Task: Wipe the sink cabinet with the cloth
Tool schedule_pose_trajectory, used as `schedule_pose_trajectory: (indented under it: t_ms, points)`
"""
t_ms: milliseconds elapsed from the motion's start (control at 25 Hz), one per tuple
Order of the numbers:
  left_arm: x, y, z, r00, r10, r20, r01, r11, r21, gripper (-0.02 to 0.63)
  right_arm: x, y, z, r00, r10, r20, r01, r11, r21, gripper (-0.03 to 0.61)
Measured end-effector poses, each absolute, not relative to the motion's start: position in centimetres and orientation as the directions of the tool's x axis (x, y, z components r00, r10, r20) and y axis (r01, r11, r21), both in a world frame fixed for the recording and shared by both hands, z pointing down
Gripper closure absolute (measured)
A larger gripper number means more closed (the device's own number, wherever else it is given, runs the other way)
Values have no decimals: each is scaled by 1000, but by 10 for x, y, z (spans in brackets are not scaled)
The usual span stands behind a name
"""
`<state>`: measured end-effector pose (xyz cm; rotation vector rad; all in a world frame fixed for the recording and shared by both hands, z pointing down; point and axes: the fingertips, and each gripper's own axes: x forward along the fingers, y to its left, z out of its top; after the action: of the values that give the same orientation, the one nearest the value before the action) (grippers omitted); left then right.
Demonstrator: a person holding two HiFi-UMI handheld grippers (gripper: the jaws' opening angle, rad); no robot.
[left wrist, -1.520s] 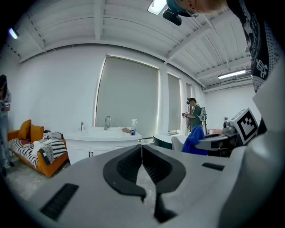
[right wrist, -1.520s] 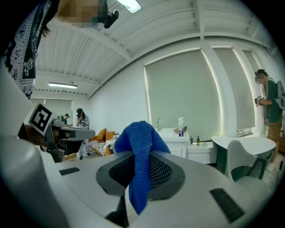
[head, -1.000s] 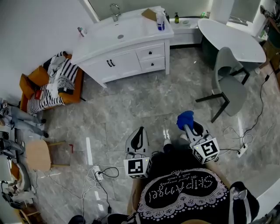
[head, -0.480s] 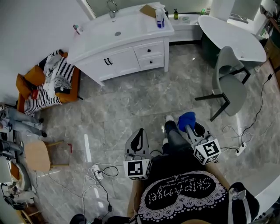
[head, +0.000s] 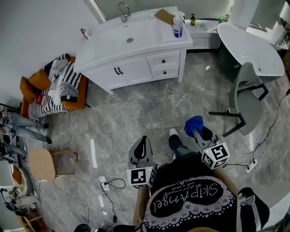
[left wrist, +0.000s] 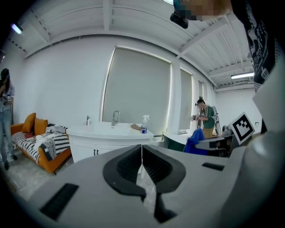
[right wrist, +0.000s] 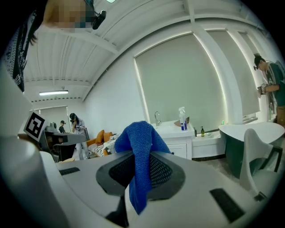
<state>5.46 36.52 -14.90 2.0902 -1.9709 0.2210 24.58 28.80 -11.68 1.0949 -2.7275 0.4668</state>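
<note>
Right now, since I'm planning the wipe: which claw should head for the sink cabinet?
Right. The right claw is shut on the blue cloth; the left claw is shut on nothing. The sink cabinet stands ahead of both.

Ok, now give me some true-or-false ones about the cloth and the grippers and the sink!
1. The blue cloth is pinched in the right gripper. True.
2. The left gripper is holding a spray bottle. False: its jaws are together with nothing between them, and the spray bottle stands on top of the sink cabinet.
3. The cloth is rubbing the sink cabinet right now. False: the cloth is apart from it, with open floor between them.
4. A faucet stands at the back of the sink cabinet. True.
</note>
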Motion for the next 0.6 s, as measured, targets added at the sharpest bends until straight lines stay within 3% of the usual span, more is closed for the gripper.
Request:
schedule_pose_trajectory:
  t_ms: [400, 600]
  points:
    - [7, 269, -167, -43, -976, 212, -996, 59, 68, 606, 195, 171, -133, -774, -592, 226, -630, 758, -171, 517]
    - [9, 244, -163, -16, -970, 241, -997, 34, 70, 606, 189, 153, -125, -771, -585, 250, -633, 748, -200, 518]
